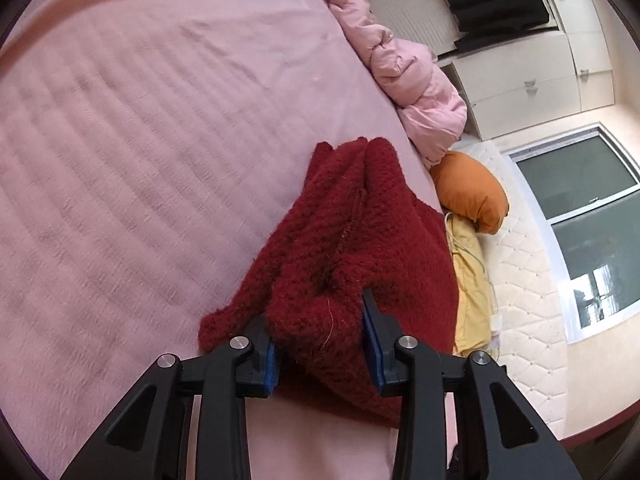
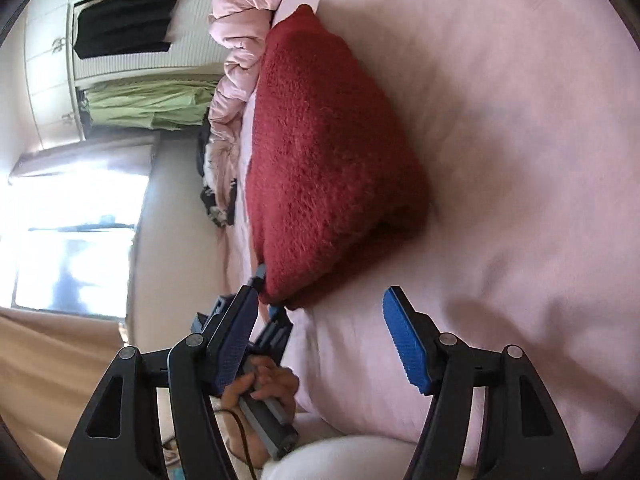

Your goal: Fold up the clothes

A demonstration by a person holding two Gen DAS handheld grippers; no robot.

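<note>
A dark red knitted sweater (image 1: 352,248) lies folded in a thick bundle on the pink bedsheet (image 1: 140,140). My left gripper (image 1: 324,344) is shut on the near end of the bundle, its blue pads pressing the thick knit from both sides. In the right wrist view the same sweater (image 2: 328,160) lies ahead, and the left gripper (image 2: 267,296) grips its near corner. My right gripper (image 2: 320,340) is open and empty, a little short of the sweater, above the sheet (image 2: 520,160).
A crumpled pink duvet (image 1: 404,64) lies along the far edge of the bed. An orange pillow (image 1: 472,192) and a yellow cloth (image 1: 472,280) sit beside the bed. A white wardrobe (image 1: 540,80) with a hanging black garment (image 1: 496,4) stands beyond, next to a window (image 1: 592,232).
</note>
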